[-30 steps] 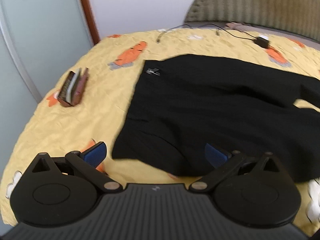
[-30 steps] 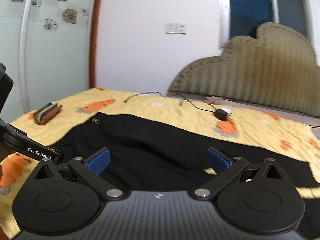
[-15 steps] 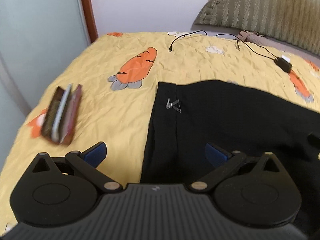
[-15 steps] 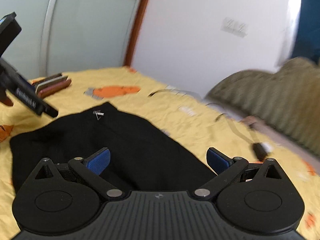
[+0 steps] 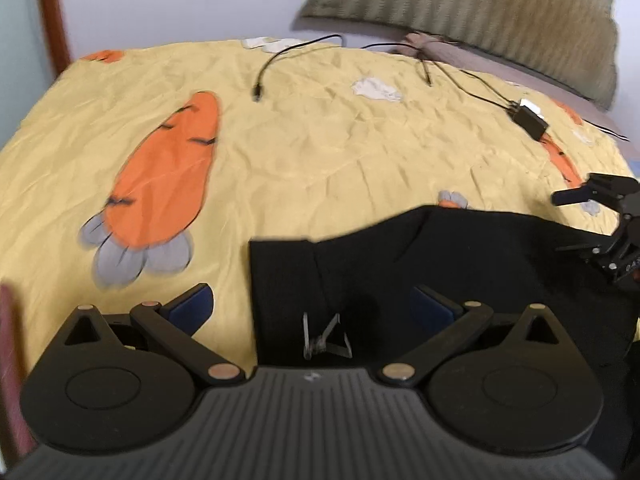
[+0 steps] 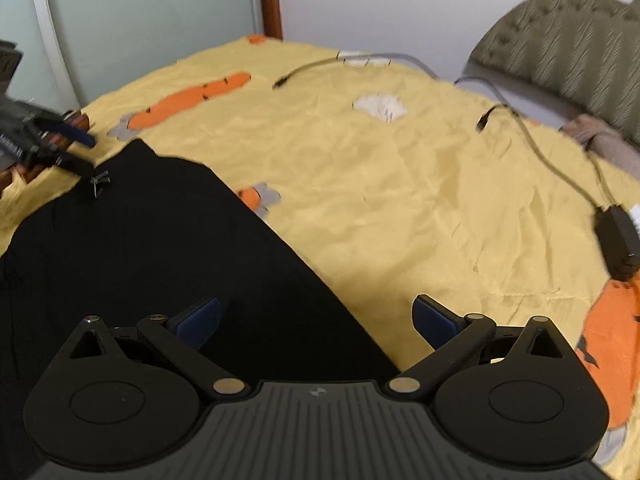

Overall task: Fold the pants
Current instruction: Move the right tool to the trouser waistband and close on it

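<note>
Black pants (image 5: 460, 264) lie flat on a yellow bedsheet (image 5: 320, 152) printed with carrots. My left gripper (image 5: 314, 306) is open, low over the waistband corner with its small silver logo (image 5: 324, 340); one finger is over the sheet, the other over the cloth. In the right wrist view the pants (image 6: 152, 248) fill the lower left. My right gripper (image 6: 316, 316) is open and straddles the pants' far edge, left finger over cloth, right finger over sheet. Each gripper shows at the edge of the other's view: the right gripper (image 5: 600, 232), the left gripper (image 6: 60, 148).
Black cables (image 5: 288, 56) and a charger block (image 5: 530, 120) lie on the sheet near a padded olive headboard (image 5: 480, 12). The charger block (image 6: 618, 236) sits right of my right gripper. A brown wallet-like thing (image 6: 76, 120) lies by the bed's left edge, near a glass wardrobe door (image 6: 140, 20).
Both grippers have moved forward and down toward the pants' far edge. The left one now sits over the logo corner, the right one over the upper edge. Both stay open.
</note>
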Demonstrator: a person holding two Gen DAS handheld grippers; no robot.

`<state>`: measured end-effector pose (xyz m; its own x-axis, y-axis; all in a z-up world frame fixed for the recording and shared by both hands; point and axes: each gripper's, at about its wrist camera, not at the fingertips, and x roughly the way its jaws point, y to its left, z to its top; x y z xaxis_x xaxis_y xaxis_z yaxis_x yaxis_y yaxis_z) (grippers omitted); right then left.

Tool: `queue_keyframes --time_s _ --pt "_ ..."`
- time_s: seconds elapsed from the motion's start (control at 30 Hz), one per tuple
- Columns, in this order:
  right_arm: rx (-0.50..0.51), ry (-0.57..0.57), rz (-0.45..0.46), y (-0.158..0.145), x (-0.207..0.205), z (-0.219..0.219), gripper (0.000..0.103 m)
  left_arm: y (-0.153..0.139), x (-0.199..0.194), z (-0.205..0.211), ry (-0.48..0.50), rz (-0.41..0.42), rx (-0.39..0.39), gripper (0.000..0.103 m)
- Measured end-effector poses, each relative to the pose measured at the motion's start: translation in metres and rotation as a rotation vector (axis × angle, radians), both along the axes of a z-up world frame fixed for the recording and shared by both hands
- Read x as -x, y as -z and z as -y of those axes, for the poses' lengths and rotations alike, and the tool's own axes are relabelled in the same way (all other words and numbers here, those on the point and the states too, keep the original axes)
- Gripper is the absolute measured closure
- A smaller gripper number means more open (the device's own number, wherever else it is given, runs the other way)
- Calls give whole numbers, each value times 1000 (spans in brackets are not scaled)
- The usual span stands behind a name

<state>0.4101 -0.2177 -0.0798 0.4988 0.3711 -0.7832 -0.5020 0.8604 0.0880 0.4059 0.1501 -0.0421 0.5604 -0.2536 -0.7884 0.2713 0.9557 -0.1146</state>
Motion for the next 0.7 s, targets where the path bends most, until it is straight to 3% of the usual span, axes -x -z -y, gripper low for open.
queue_keyframes --time_s 0.17,0.33,0.43,0.5,0.57,0.63,0.7 --pt "19 -62 -59 16 -13 8 4 17 -29 -1 27 -24 13 0" --pt "3 -131 -65 19 -13 10 8 31 -47 -2 35 -71 92 0" --pt "-3 -179 -57 15 -10 9 33 32 -52 0 31 -61 96 0" --pt "-21 -189 -61 11 -10 8 72 32 -53 3 21 -61 99 1" --pt "-21 -177 -64 8 -9 7 85 30 -49 7 26 -55 93 9" --pt "0 -179 -41 7 -3 3 91 28 -43 11 27 -37 53 38" --pt "31 -171 -12 5 4 -2 96 24 -39 11 6 -43 33 55"
